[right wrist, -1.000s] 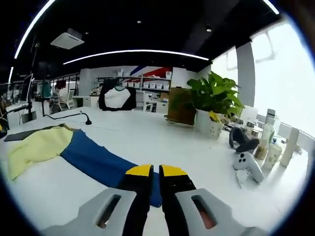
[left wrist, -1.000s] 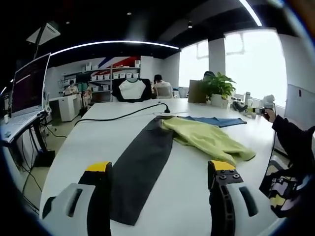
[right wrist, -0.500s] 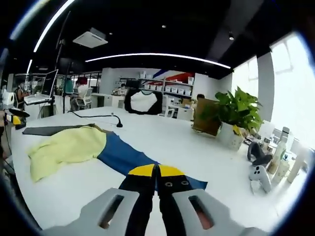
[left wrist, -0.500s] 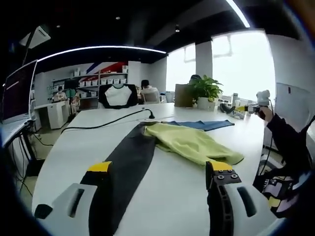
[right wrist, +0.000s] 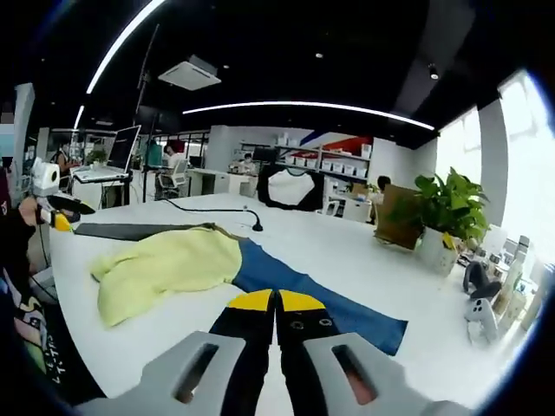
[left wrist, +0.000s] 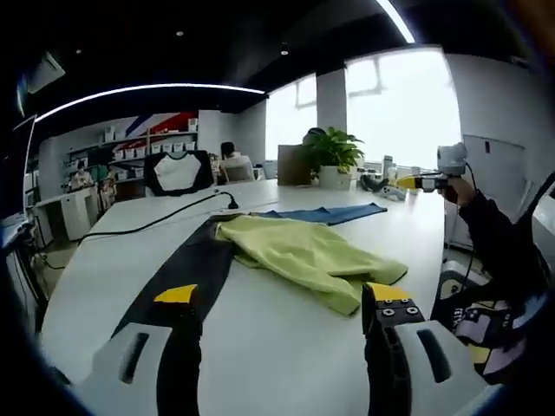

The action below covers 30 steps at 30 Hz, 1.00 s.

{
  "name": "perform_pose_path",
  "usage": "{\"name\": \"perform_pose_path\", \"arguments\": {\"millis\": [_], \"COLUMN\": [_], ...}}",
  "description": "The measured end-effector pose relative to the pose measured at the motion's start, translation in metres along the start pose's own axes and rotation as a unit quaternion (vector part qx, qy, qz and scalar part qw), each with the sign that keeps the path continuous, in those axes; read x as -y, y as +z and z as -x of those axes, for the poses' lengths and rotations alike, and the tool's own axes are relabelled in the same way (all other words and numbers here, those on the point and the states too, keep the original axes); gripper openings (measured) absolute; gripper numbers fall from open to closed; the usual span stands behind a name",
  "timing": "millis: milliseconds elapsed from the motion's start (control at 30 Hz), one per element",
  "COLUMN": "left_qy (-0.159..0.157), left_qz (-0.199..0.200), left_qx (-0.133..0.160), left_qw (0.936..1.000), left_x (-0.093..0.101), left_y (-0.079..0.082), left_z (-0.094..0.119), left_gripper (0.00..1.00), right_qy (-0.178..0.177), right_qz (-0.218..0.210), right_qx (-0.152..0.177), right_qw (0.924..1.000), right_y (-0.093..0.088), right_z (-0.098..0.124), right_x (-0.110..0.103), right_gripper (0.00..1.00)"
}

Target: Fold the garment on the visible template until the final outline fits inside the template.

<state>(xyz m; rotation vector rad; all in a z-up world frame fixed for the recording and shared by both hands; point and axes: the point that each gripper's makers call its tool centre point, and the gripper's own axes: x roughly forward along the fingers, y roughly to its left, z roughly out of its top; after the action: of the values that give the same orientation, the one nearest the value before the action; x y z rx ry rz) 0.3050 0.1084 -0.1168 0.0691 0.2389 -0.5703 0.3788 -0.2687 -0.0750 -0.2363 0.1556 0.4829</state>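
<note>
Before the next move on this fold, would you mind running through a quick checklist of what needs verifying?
1. Left gripper open and free: ok, jaws spread with nothing between them.
2. Right gripper holding cloth: cannot tell, jaws shut over the blue part, but no fabric shows between them.
3. Garment flat on the white table: not ok, the yellow part lies bunched and creased.
4. Garment inside the dark template: not ok, most of it lies on the bare table beside the strip.
5. Black cable off the garment: cannot tell, its end lies close to the far edge.
6. Garment and template in sight: ok.
</note>
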Motion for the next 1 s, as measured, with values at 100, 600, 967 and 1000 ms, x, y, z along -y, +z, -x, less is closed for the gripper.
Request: {"name": "perform_pose_path", "arguments": {"millis": [100,600,967,1000], "left_qy": [-0.012,-0.049,-0.087,-0.093], "left_qz": [-0.002,-0.012,-0.036,-0.035], "left_qx": [-0.009,-0.038,-0.048,-0.046], "left_qw": [0.9999,0.998,0.9944,0.994], "left_x": [0.011,0.043,0.066,0.069], "left_y": [-0.006,-0.026,-0.029,-0.029], "left_z": [-0.007,-0.032,-0.041,-0.042], "left_gripper": [0.79,0.7,0.48,0.46], "right_qy": [0.015,0.112,0.199,0.203], "right_qz": [0.002,-0.015,0.015,0.013], "right_qx": [0.001,-0.048,-0.03,-0.031], "right_qw": [0.9999,0.9925,0.9794,0.9785], "right_y": [-0.001,-0.033,-0.035,-0.036], "right_z": [0.003,-0.003,-0.002,-0.003], "right_x": [-0.018,-0.102,-0.164,-0.169], "right_gripper": [0.0,0.0,0.29,0.31]}}
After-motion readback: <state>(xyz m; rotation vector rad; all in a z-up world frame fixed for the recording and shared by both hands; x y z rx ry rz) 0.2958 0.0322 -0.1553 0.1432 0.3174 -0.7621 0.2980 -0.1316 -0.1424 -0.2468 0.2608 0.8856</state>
